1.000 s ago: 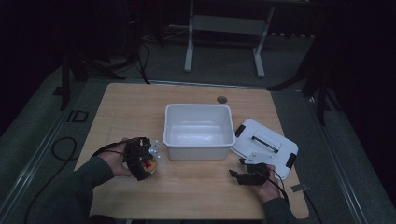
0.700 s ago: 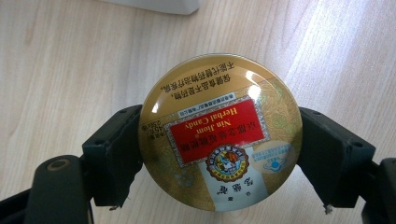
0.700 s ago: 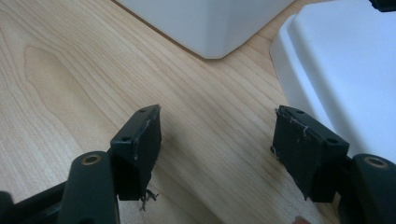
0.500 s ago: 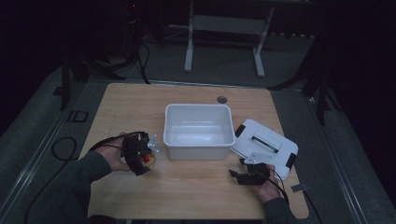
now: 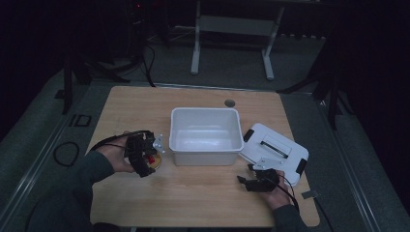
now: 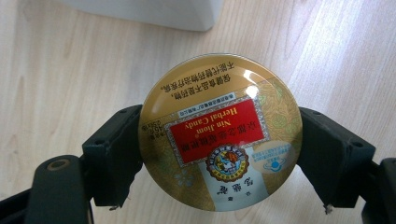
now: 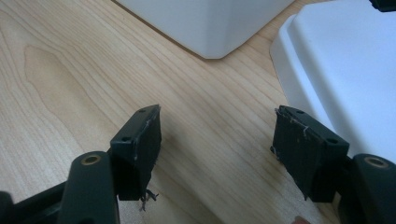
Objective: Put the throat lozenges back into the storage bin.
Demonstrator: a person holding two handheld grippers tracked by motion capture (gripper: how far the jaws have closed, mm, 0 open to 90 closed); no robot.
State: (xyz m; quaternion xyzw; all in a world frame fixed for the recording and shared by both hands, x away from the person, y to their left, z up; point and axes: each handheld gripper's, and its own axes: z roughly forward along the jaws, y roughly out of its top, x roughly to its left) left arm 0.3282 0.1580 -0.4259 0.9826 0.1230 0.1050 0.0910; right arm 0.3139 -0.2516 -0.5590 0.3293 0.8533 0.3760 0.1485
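Now the round gold-and-red herbal candy tin (image 6: 219, 135), clamped in the left hand-held gripper (image 5: 145, 155), has been carried nearer the white plastic bin (image 5: 205, 133); the right hand-held gripper (image 7: 217, 149) is held wide open, empty.

Left gripper (image 5: 153, 155) carried the tin (image 6: 220, 132) toward the tub (image 5: 205, 153).

Overhead table (image 5: 203, 203) view (two jaw close-ups)

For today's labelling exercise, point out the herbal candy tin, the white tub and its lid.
herbal candy tin (image 6: 219, 135): left gripper view, red label on its face.
white tub (image 5: 205, 153): high view, near wall.
lid (image 5: 285, 157): high view, flat top.
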